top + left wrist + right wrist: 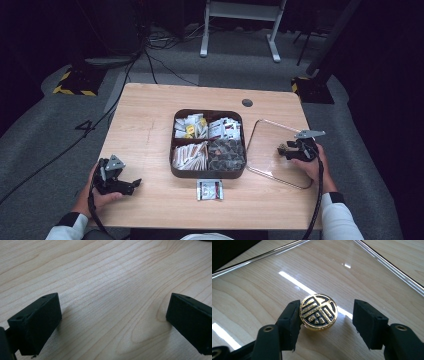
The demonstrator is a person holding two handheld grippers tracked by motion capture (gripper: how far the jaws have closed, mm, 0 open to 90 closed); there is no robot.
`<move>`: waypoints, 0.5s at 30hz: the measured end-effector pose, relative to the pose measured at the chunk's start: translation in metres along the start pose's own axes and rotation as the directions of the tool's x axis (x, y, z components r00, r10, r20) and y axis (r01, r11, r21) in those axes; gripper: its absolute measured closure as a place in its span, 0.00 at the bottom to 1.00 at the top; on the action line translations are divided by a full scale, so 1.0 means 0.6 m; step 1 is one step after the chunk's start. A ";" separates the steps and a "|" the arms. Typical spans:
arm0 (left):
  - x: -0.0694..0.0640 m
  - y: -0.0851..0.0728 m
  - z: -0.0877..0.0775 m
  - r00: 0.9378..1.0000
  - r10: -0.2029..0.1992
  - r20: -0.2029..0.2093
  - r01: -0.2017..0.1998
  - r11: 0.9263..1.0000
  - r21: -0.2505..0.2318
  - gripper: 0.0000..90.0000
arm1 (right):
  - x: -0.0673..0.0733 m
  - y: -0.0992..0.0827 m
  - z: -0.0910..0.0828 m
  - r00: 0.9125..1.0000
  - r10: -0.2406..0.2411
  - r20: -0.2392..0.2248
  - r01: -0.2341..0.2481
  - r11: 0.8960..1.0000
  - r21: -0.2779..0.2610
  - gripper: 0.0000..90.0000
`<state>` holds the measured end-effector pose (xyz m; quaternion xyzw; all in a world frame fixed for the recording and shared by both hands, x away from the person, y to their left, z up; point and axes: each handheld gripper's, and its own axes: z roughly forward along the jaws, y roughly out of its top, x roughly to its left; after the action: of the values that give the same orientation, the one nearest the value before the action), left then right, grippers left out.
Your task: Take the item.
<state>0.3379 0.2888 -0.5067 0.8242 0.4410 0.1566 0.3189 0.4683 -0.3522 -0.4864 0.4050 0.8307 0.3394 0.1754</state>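
**Right gripper at the knob of the clear lid, left gripper idle**

Right gripper (325, 315) sits over the clear lid (270, 150), which lies flat on the wooden table (145, 125) just right of the dark box (208, 174). In the right gripper view the round gold-and-black knob (318, 312) of the lid stands between the jaws: one jaw touches its edge, the other stands off with a clear gap. So jaws apart, not clamped on the knob.

High view: right hand (312, 165) rests at the lid's right side, cable trailing back along the sleeve.

Left gripper (113, 322) is held low at the table's near left corner, well apart from the box. Jaws wide apart over bare wood, nothing between them.

Box has four compartments: sachets in the back two, paper sticks front left, dark wrapped pieces front right. One small packet (209, 190) lies on the table just in front of the box, not touching it.
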 end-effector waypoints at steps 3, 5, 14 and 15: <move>0.000 0.000 0.000 1.000 0.000 0.000 0.000 1.000 0.000 0.00 | 0.001 0.002 0.004 1.000 -0.002 -0.004 0.002 1.000 0.007 0.49; 0.000 0.000 0.000 1.000 0.000 0.000 0.000 1.000 0.000 0.00 | 0.002 0.004 0.006 1.000 -0.005 -0.008 0.005 1.000 0.008 0.52; 0.000 0.000 0.000 1.000 0.000 0.000 0.000 1.000 0.000 0.00 | 0.009 0.006 0.009 0.999 -0.028 -0.022 0.028 1.000 0.013 0.65; 0.000 0.000 0.000 1.000 0.000 0.000 0.000 1.000 0.000 0.00 | 0.009 0.006 0.008 0.999 -0.029 -0.023 0.029 0.999 0.016 0.65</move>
<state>0.3379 0.2888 -0.5067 0.8241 0.4411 0.1567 0.3191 0.4697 -0.3440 -0.4872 0.3905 0.8410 0.3347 0.1677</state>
